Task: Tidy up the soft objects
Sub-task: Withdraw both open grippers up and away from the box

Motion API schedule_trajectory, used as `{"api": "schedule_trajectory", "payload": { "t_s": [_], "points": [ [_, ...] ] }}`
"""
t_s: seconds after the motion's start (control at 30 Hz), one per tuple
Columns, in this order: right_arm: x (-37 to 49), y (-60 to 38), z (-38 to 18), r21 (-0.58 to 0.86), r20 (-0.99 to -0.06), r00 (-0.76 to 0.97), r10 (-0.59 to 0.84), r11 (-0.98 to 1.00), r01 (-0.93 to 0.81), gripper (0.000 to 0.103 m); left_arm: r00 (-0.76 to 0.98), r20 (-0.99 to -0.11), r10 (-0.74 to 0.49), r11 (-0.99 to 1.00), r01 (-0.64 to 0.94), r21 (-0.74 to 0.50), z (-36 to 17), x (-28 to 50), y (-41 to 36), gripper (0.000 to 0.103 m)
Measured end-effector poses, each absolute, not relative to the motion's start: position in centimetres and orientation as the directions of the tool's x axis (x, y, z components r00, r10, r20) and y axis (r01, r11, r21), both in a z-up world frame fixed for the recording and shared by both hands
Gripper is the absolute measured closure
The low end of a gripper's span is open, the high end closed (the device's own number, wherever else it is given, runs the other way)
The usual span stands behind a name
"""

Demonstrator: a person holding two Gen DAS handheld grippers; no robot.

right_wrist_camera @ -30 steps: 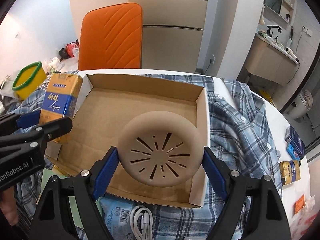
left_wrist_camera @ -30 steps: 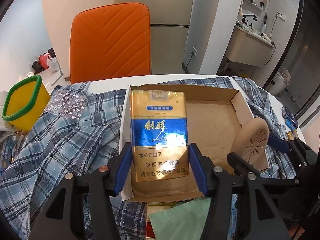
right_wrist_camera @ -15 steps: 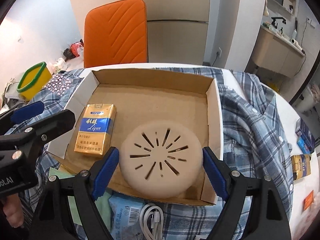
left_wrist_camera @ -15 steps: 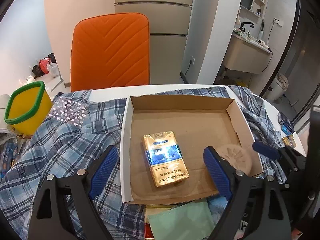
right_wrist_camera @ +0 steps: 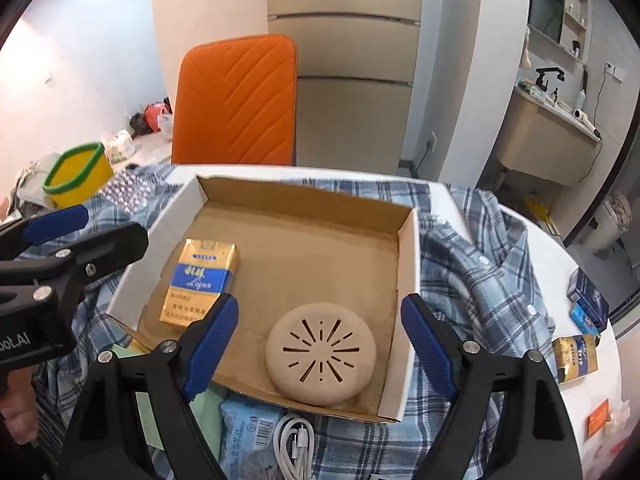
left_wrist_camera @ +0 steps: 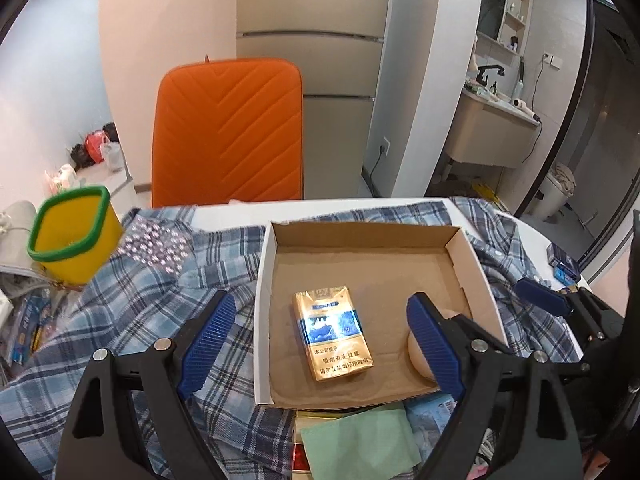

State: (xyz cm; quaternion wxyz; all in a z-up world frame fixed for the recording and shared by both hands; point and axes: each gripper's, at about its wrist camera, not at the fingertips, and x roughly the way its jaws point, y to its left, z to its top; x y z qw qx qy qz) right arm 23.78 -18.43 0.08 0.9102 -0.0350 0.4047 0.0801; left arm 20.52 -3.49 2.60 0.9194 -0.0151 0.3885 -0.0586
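Note:
An open cardboard box [left_wrist_camera: 476, 264] [right_wrist_camera: 408, 264] rests on a blue plaid shirt [left_wrist_camera: 120, 312] [right_wrist_camera: 480, 264]. A gold and blue cigarette pack [left_wrist_camera: 332, 334] [right_wrist_camera: 202, 282] lies flat on the box floor at its left. A round beige slotted disc [right_wrist_camera: 320, 354] [left_wrist_camera: 418, 354] lies at the box's near right. My left gripper [left_wrist_camera: 320, 340] hangs open above the pack, apart from it. My right gripper [right_wrist_camera: 320, 340] stands open above the disc, its blue pads [right_wrist_camera: 210, 340] clear of it on both sides.
An orange chair [left_wrist_camera: 228, 132] stands behind the table. A yellow bin with a green rim [left_wrist_camera: 72, 232] sits at the left. A green cloth [left_wrist_camera: 360, 444], a blue packet [right_wrist_camera: 248, 428] and a white cable [right_wrist_camera: 296, 444] lie in front of the box. Small boxes [right_wrist_camera: 576, 354] lie at the table's right edge.
The left gripper opened and let go of the cigarette pack, which now lies flat in the box. Both grippers rose and drew back; the disc, which filled the right jaws, now lies in the box.

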Motion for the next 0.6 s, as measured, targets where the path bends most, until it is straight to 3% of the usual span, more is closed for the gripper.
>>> {"api": "schedule_trajectory", "payload": {
  "t_s": [0.13,0.23,0.33,0.5,0.6],
  "points": [
    [22.6,-18.8,2.2,-0.004,-0.695,0.709,0.118,0.986,-0.169,0.018,0.733,-0.669,-0.121,0.992,0.102,-0.068,4.4,19.3,-3.6,0.016],
    [21.4,-19.3,4.1,-0.015,-0.642,0.758,0.114,0.987,-0.162,0.018,0.786,-0.606,-0.122,0.992,0.103,-0.066,6.0,17.9,-3.4,0.002],
    [20.0,-19.7,6.0,-0.031,-0.581,0.808,0.096,0.99,-0.14,0.016,0.854,-0.511,-0.096,0.995,0.089,-0.039,7.8,16.3,-3.4,0.001],
    [17.5,-20.9,9.0,-0.034,-0.449,0.891,0.069,0.995,-0.094,0.011,0.887,-0.449,-0.112,0.994,0.096,-0.058,9.7,15.0,-2.9,0.001],
    [15.8,-21.3,10.7,-0.032,-0.371,0.927,0.054,0.997,-0.071,0.0,0.901,-0.418,-0.115,0.993,0.096,-0.065,10.6,14.0,-2.6,0.001]
  ]
}}
